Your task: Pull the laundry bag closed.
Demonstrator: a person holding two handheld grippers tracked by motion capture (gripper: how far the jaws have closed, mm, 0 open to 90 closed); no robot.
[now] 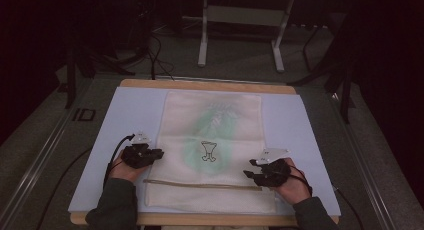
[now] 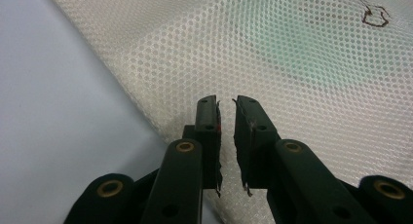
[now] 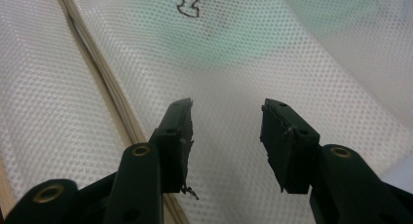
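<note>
A white mesh bag (image 1: 210,110) lies flat on a pale blue sheet (image 1: 130,115). Something green (image 1: 220,125) shows faintly through the mesh, and a small dark outline drawing (image 1: 208,152) is printed on it. A tan zipper (image 1: 200,184) runs across the bag near its front end. My left gripper (image 1: 159,153) is at the bag's left edge; in the left gripper view its jaws (image 2: 226,104) stand a narrow gap apart over the mesh (image 2: 292,63), with nothing between them. My right gripper (image 1: 247,174) is at the bag's right side by the zipper's end, its jaws (image 3: 226,112) wide apart above the mesh (image 3: 253,63) and the zipper (image 3: 102,78).
The blue sheet covers a wooden table (image 1: 200,85) whose edge shows at the back and front. Behind the table stands a white metal frame (image 1: 240,20) on a dark floor with cables (image 1: 155,60). A black label (image 1: 84,114) lies left of the table.
</note>
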